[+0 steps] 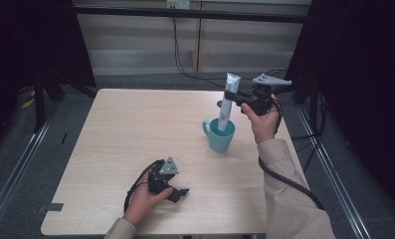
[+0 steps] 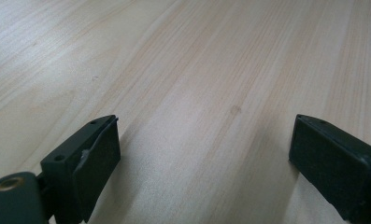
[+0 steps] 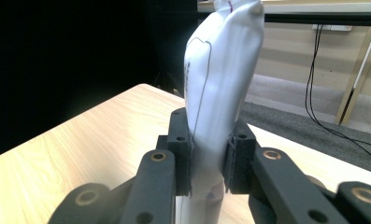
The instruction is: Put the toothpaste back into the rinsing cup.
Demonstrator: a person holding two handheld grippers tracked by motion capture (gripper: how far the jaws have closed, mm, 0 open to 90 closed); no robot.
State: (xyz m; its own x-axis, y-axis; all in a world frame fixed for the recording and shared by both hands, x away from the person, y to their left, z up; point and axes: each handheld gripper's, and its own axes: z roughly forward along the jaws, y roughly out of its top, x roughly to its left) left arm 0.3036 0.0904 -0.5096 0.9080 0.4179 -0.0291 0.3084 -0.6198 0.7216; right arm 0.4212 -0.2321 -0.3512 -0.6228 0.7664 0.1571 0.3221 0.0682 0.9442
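White tube (image 1: 227, 102) upright in right gripper's (image 1: 231, 95) clamped jaws, lower end inside teal mug (image 1: 218, 135); left gripper (image 1: 177, 193) wide on desk (image 1: 125, 134).

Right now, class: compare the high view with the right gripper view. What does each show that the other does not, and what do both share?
High view alone: the teal mug with the tube's lower end inside it, and the left tongs low over the table. Right gripper view alone: both pads pinching the tube. Shared: the white tube upright in the right tongs.
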